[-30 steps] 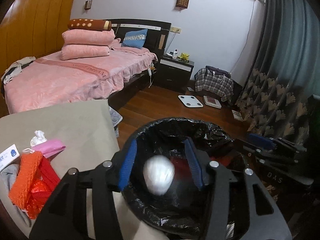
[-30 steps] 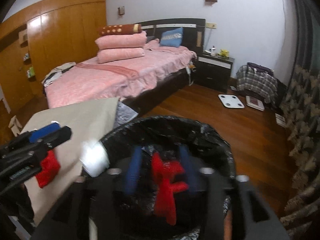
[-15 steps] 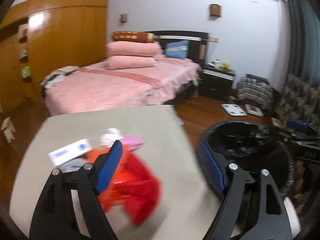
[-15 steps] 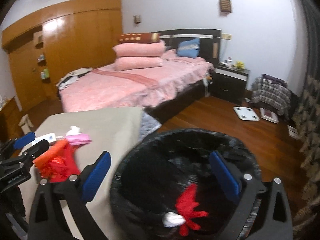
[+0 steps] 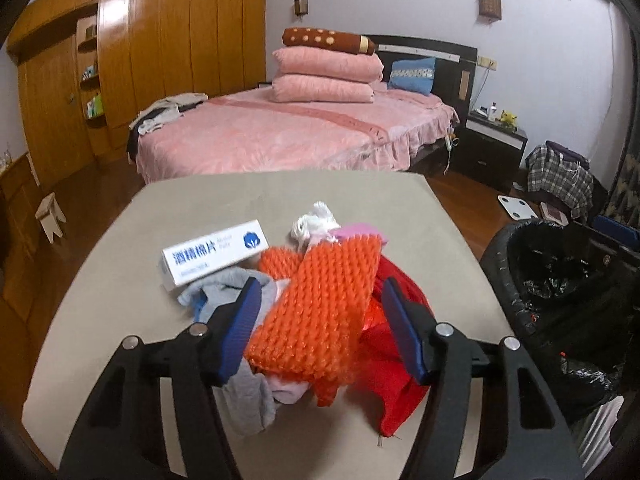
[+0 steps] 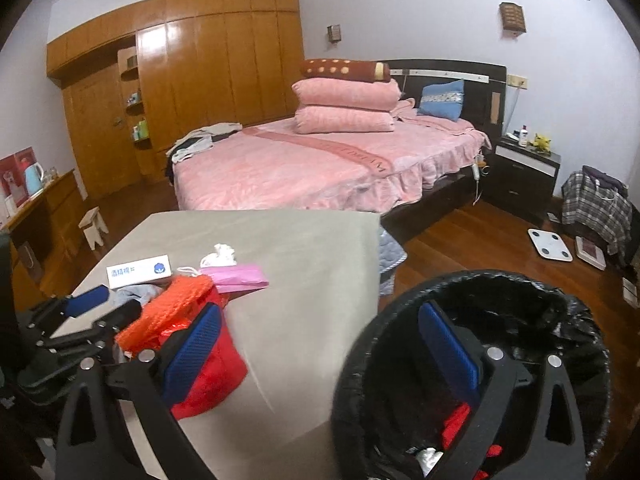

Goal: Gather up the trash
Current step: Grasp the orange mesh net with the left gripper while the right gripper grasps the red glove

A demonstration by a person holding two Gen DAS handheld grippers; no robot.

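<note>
A pile of trash lies on the beige table [image 5: 280,200]: an orange mesh net [image 5: 320,304], red mesh [image 5: 396,392], grey cloth [image 5: 248,396], a white box [image 5: 216,256], a pink wrapper [image 6: 236,274] and white tissue [image 5: 314,222]. My left gripper [image 5: 326,324] is open, its blue pads either side of the orange net. It also shows in the right wrist view [image 6: 100,308]. My right gripper [image 6: 320,356] is open and empty, between the pile and the black-lined bin [image 6: 560,312], which holds red and white scraps [image 6: 456,424]. The bin shows in the left wrist view [image 5: 560,272].
A pink bed [image 5: 288,136] stands behind the table, with a dark nightstand [image 5: 492,148] to its right. A white scale [image 6: 550,244] and a plaid bag [image 6: 596,204] lie on the wood floor. A small stool [image 5: 50,220] and wooden wardrobes [image 5: 160,60] are at left.
My left gripper dropped a white ball into the bin, then swung left over the table to the pile. My right gripper let red mesh fall into the bin and opened wide.
</note>
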